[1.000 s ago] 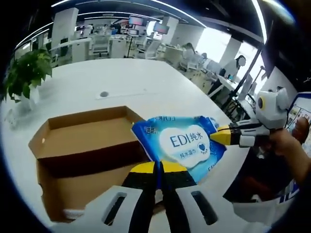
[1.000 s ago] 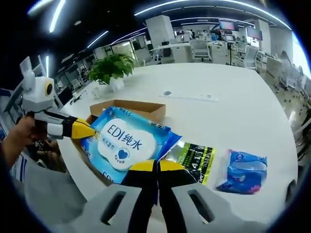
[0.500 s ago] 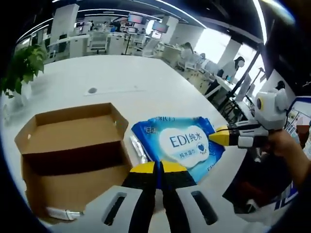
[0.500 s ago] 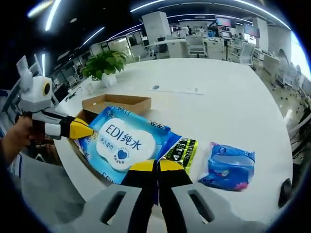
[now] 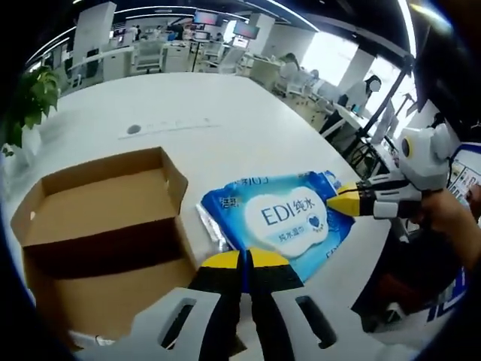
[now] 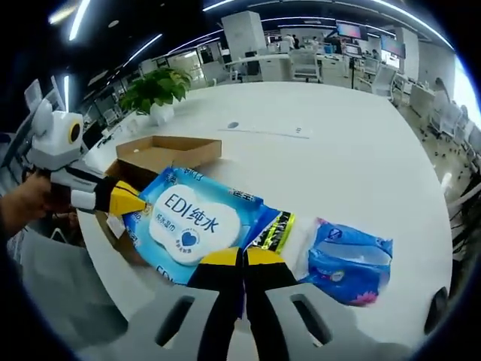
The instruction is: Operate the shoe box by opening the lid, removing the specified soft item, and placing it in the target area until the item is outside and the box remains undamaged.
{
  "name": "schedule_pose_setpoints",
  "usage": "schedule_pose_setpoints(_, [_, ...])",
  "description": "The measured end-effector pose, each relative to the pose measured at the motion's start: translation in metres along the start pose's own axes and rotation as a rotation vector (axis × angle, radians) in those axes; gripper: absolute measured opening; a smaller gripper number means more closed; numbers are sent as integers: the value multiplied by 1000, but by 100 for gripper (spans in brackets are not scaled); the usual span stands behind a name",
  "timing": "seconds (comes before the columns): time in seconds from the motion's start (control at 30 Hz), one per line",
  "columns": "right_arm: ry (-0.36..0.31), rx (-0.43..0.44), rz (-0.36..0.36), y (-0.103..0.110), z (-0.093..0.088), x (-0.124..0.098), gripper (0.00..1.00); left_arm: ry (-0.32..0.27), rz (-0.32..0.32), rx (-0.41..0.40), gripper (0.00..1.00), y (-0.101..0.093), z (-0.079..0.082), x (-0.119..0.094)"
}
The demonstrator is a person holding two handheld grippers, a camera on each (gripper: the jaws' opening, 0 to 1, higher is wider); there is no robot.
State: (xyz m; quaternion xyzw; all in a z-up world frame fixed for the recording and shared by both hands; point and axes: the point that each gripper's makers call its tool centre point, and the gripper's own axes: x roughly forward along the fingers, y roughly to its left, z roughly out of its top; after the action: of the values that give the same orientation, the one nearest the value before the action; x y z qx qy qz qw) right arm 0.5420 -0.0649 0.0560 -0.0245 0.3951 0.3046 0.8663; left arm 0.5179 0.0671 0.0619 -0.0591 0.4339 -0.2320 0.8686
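On a white office table [image 6: 361, 158] the blue wet-wipes pack [image 6: 197, 222] hangs clear of the open cardboard shoe box [image 5: 105, 226]. Both the left gripper [image 5: 245, 262] and right gripper [image 6: 242, 259] pinch its opposite edges with jaws closed. Beside it lie a green-black packet [image 6: 275, 230], a smaller blue pouch [image 6: 346, 259] and, farther off, a potted plant [image 6: 156, 89].

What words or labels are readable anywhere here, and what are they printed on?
"EDI纯水": large print on the white flap of the blue wipes pack, held between both grippers.
Small line under it, above the heart: too small to read.
Lettering along the pack's top edge: blurred.
Black and green packet: print unreadable.
Blue pouch: print unreadable.
Cardboard box: no text visible.
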Motion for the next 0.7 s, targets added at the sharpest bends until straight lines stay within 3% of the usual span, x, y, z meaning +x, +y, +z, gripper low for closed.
schedule_pose_setpoints(0.3, [45,-72,-7,-14,-4,23,0,49,19,36,0,11,-2,25])
schedule_pose_setpoints(0.7, [76,-102,-21,-30,-15,44,0,99,25,171,0,12,-6,47])
